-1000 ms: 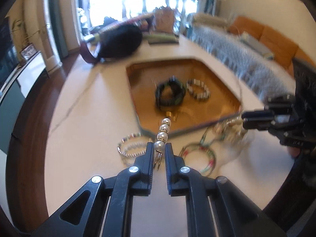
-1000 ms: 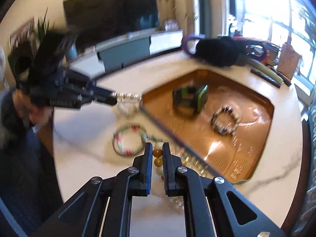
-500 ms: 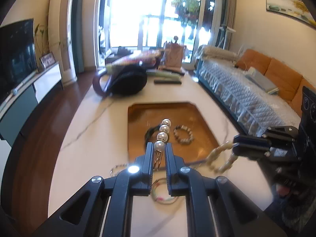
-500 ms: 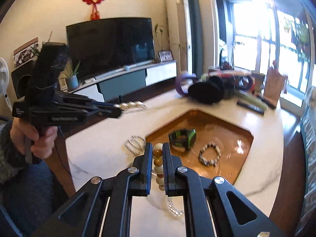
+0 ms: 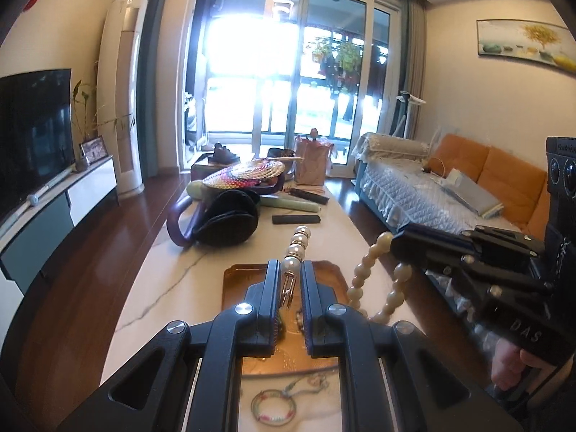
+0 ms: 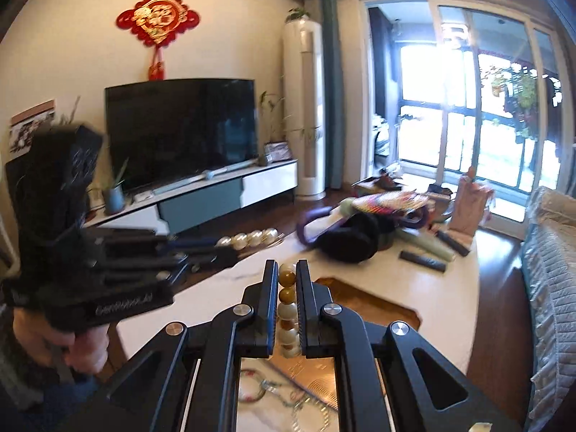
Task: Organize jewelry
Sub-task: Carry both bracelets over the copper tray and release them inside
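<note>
Lift | Your left gripper point(image 5: 289, 277) has risen off the table, clamped on the pearl strand point(image 5: 297, 248) | right gripper point(image 6: 287, 280) too, pinching the cream-and-amber beads point(image 6: 287, 298) — both pieces hang above the copper tray point(image 5: 235, 288) — placement remains.

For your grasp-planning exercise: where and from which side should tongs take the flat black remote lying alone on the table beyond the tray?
Grip the remote across its narrow width near mid-length, coming from above. It lies flat, long and thin, so only its two long edges offer opposing faces, and bare table around it probably leaves room for the fingers.
</note>
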Tool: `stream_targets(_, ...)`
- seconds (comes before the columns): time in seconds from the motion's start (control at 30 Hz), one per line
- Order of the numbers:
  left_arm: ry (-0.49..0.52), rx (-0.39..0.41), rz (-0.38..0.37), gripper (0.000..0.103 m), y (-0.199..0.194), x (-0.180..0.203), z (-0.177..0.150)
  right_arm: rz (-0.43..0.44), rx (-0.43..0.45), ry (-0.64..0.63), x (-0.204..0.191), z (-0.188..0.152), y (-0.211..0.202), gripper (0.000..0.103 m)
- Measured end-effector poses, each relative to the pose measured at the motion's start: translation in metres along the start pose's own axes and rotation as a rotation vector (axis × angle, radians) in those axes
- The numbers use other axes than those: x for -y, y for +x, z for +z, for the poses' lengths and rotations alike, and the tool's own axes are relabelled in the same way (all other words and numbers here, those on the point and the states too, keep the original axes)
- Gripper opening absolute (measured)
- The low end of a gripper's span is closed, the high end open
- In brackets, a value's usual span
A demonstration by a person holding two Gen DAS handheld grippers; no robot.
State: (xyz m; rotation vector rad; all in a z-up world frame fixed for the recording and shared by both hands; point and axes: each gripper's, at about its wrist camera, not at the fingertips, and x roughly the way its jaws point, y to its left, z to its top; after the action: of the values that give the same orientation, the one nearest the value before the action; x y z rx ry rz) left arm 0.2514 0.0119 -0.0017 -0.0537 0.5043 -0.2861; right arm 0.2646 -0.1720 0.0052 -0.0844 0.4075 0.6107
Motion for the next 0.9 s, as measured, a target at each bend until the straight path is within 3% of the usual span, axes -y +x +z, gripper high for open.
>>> stream_targets(0.17,-0.065,-0.050,-0.007,0.011,0.041,-0.019,-0.005,-0.041,0.009,0.082,0.021,-0.002,0.016,0.009)
stream_targets(0.57,-0.107,-0.252,0.002,0.011,0.165,-0.059,-0.046,-0.113,-0.140,0.112,0.082,-0.059,0.077,0.009)
stream_targets(0.9,-0.182,-0.340,-0.022,0.011,0.233,-0.084,-0.067,-0.124,-0.239,0.180,0.128,-0.085,0.134,0.008)
